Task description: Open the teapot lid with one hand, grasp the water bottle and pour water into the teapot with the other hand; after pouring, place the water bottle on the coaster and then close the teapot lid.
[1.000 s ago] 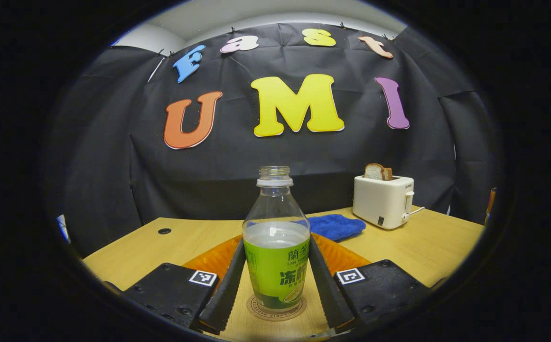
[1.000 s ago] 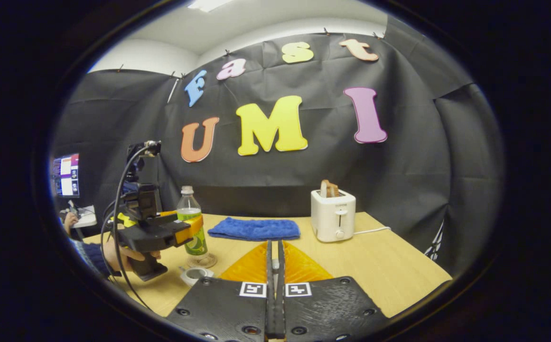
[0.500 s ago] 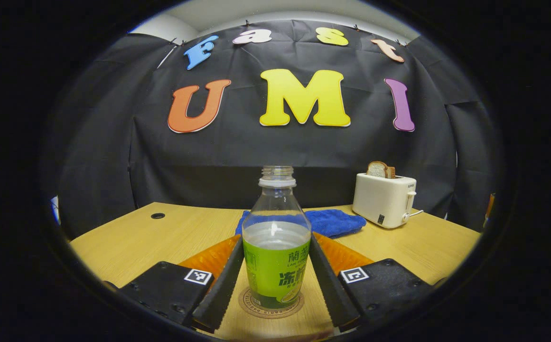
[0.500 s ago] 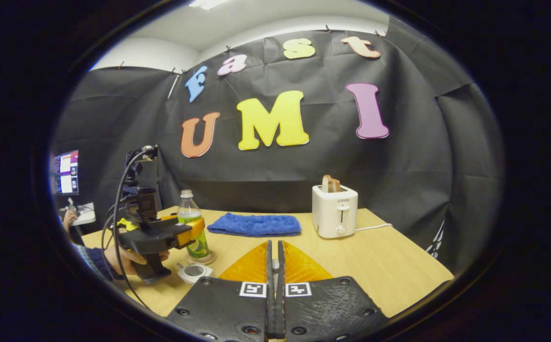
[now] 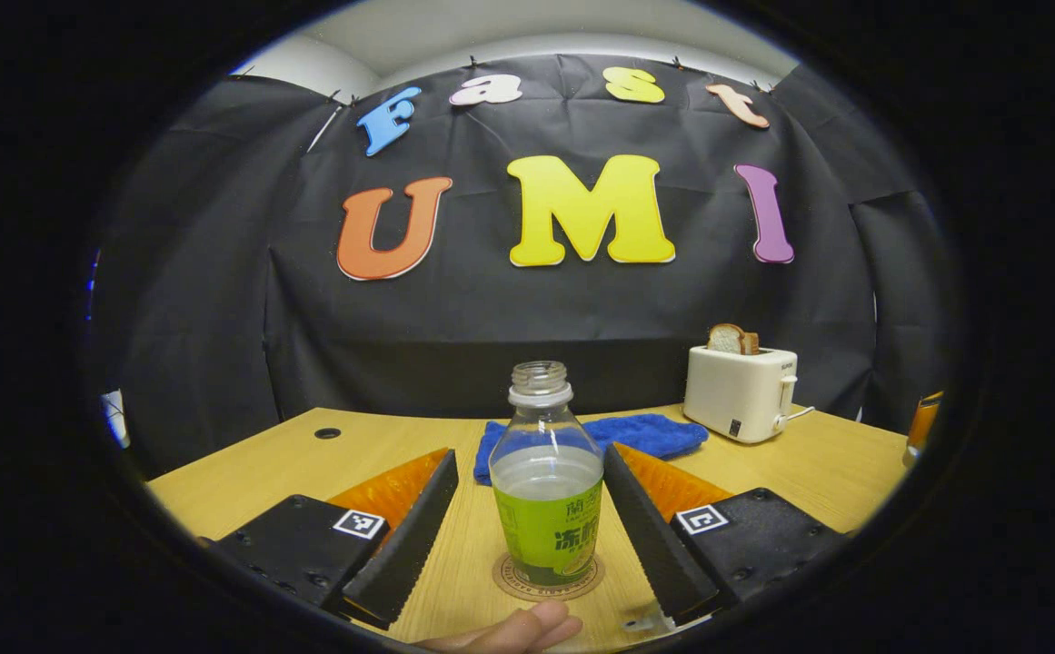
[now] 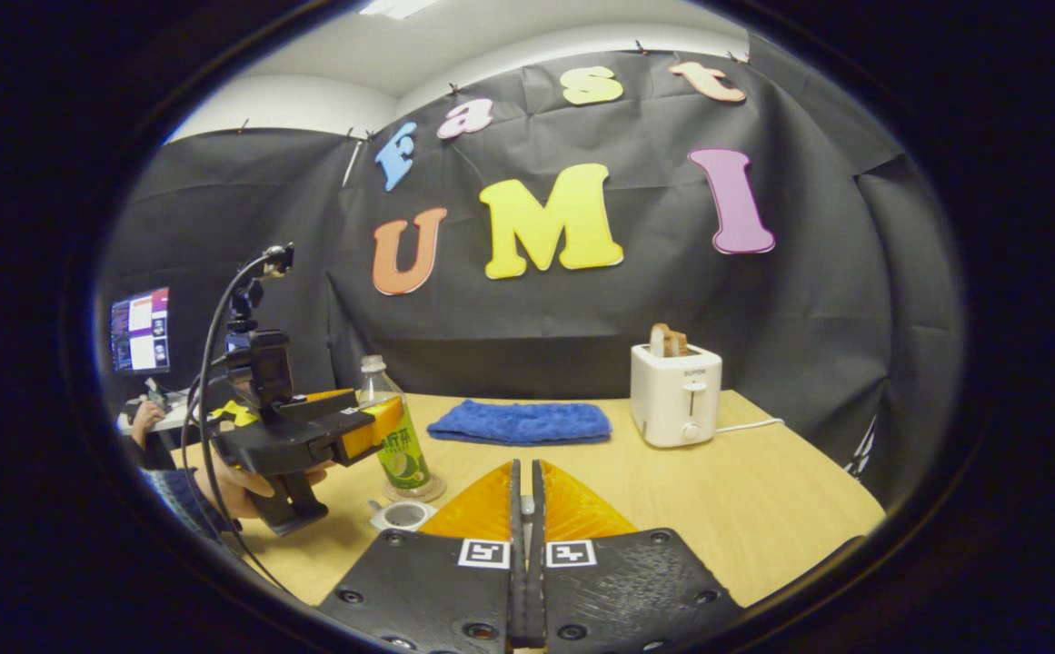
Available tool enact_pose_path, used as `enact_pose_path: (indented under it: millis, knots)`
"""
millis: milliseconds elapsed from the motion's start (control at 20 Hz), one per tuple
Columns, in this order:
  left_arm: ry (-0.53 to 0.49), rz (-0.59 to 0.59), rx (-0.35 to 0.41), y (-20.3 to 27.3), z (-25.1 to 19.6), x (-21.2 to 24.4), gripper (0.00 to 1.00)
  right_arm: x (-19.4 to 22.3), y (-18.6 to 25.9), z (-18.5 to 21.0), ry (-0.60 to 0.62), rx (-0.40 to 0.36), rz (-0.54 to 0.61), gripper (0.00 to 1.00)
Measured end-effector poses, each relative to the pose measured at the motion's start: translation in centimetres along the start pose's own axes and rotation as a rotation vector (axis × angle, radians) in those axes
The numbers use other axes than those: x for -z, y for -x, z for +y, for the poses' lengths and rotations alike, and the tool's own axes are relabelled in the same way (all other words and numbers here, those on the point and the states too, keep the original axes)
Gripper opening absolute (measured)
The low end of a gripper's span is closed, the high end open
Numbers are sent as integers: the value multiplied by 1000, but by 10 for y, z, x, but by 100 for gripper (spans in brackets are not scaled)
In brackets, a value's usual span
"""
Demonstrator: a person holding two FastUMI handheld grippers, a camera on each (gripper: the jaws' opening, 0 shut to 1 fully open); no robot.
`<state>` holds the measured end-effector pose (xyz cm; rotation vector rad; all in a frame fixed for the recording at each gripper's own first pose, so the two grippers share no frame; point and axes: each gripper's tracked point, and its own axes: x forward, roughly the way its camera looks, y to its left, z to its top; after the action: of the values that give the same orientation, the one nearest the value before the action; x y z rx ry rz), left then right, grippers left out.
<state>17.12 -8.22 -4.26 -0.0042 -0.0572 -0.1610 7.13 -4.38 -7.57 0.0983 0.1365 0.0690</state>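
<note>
The clear water bottle (image 5: 547, 490) with a green label stands upright and uncapped on a round coaster (image 5: 545, 581). My left gripper (image 5: 530, 454) is open, one finger on each side of the bottle with a gap to it. In the right gripper view the bottle (image 6: 395, 436) sits just past the left gripper (image 6: 382, 422), which a hand (image 6: 236, 486) holds. The white teapot's open mouth (image 6: 403, 515) shows low beside my right gripper (image 6: 524, 468). Its fingers are shut on the teapot lid, seen as a pale sliver between them.
A white toaster (image 5: 741, 392) with bread stands at the back right of the wooden table (image 6: 718, 509). A blue cloth (image 5: 645, 434) lies behind the bottle. A fingertip (image 5: 509, 631) shows at the near edge. A monitor (image 6: 139, 330) glows far left.
My left gripper has let go of the bottle, opened wider and drawn back a little. The bottle stays on the coaster. The right gripper stays shut and has shifted slightly.
</note>
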Motion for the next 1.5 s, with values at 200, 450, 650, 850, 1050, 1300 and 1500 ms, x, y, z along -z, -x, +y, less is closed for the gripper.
enact_pose_path:
  millis: [200, 450, 650, 850, 1050, 1300, 1500]
  knots:
    - [-8, -23, -54, 26, 30, 2, 100, 12, -9, 42, -35, -124, 7, 0]
    - [16, -2, 7, 10, 24, 9, 99, 26, -15, 59, 9, -137, 38, 0]
    - [72, 34, 22, -21, 24, 25, 99, 26, -16, 47, 12, -114, 34, 0]
    - [145, 240, -29, -61, 44, 81, 93, 27, -18, 37, -20, -97, 38, 0]
    - [267, 245, -69, -68, 64, 81, 90, 25, -17, 29, -21, -85, 30, 0]
    - [269, 218, -115, -72, 91, 72, 89, 24, -17, 30, -28, -84, 33, 0]
    - [295, 252, -160, -82, 112, 69, 90, 22, -15, 32, 5, -81, 24, 0]
